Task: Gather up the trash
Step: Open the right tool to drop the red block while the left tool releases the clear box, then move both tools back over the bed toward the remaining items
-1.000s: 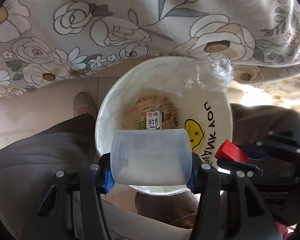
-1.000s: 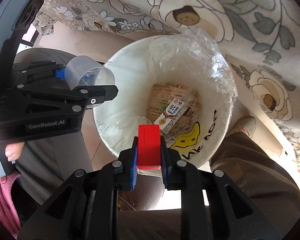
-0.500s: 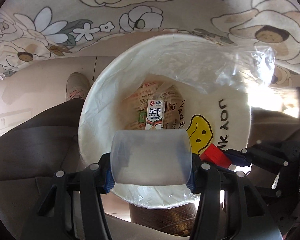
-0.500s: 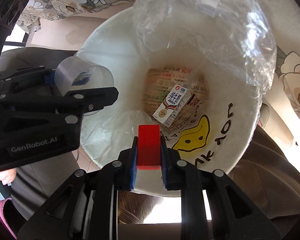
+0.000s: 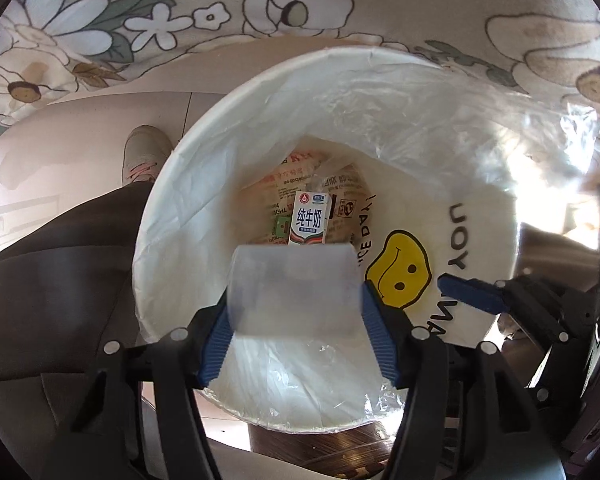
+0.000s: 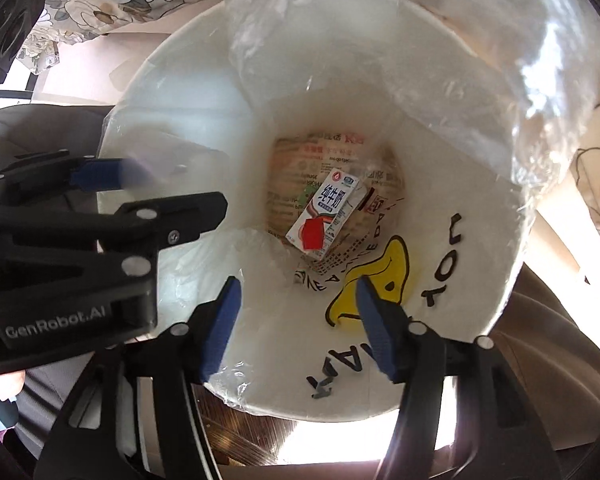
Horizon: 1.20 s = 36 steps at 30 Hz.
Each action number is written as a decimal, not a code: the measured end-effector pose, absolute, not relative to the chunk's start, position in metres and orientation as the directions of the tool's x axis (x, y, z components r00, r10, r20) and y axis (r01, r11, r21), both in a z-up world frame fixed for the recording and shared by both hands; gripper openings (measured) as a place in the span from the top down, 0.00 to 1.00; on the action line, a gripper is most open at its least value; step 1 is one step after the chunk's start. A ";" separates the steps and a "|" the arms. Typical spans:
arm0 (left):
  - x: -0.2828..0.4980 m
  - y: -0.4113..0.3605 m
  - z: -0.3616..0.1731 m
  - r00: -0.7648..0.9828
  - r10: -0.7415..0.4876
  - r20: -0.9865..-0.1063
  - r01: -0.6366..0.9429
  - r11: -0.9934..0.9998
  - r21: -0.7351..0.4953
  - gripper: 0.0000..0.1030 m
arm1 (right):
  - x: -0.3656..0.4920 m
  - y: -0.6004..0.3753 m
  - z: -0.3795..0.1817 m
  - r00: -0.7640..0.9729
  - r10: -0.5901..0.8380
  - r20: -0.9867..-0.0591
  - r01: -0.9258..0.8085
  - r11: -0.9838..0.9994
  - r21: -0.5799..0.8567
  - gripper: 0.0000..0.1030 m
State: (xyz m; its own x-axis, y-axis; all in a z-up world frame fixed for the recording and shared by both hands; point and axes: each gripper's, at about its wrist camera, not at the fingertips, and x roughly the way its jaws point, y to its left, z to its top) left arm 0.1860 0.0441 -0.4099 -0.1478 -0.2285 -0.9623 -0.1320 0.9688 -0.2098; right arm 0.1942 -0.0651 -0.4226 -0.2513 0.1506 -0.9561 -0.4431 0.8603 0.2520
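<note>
A white trash bin (image 5: pixel 168 208) lined with a clear bag, with a yellow smiley print, fills both views; it also shows in the right wrist view (image 6: pixel 172 92). My left gripper (image 5: pixel 294 316) is shut on a translucent plastic cup (image 5: pixel 292 288) and holds it over the bin's opening. My right gripper (image 6: pixel 298 312) is open and empty above the bin. A small red block (image 6: pixel 312 232) is low inside the bin over a milk carton (image 6: pixel 328 208) and printed wrappers. The carton also shows in the left wrist view (image 5: pixel 309 220).
A floral tablecloth (image 5: pixel 180 20) hangs behind the bin. The person's dark trouser leg (image 5: pixel 52 280) and shoe (image 5: pixel 144 152) are left of the bin. A dark wooden surface (image 6: pixel 236 440) lies under the bin's near rim.
My right gripper has opened and the red block has dropped into the bin onto the milk carton. Both grippers have moved closer over the bin. The left still holds the cup.
</note>
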 end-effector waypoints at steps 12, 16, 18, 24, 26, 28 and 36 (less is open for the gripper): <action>0.180 0.044 -0.390 -0.130 -0.209 -0.969 -0.103 0.975 -0.196 0.36 | 0.186 -0.067 -0.393 -0.216 0.167 -0.962 -0.470 0.846 0.252 0.41; 0.176 0.039 -0.370 -0.097 -0.190 -0.977 -0.084 0.980 -0.182 0.36 | 0.175 -0.065 -0.374 -0.191 0.170 -0.967 -0.491 0.836 0.244 0.40; 0.171 0.041 -0.358 -0.078 -0.181 -0.980 -0.067 0.982 -0.176 0.36 | 0.171 -0.068 -0.363 -0.178 0.183 -0.967 -0.494 0.833 0.249 0.41; 0.159 0.046 -0.294 0.051 -0.137 -0.989 0.009 0.991 -0.137 0.36 | 0.161 -0.083 -0.308 -0.110 0.227 -0.968 -0.522 0.815 0.250 0.41; 0.155 0.049 -0.268 0.105 -0.124 -0.987 0.032 0.992 -0.121 0.36 | 0.158 -0.091 -0.283 -0.071 0.238 -0.969 -0.541 0.807 0.238 0.41; 0.152 0.053 -0.241 0.161 -0.115 -0.980 0.050 0.993 -0.108 0.32 | 0.158 -0.099 -0.259 -0.017 0.249 -0.968 -0.558 0.802 0.216 0.41; 0.167 0.065 -0.127 0.390 -0.118 -0.913 0.070 0.993 -0.099 0.18 | 0.186 -0.145 -0.130 0.224 0.326 -0.918 -0.566 0.811 0.149 0.41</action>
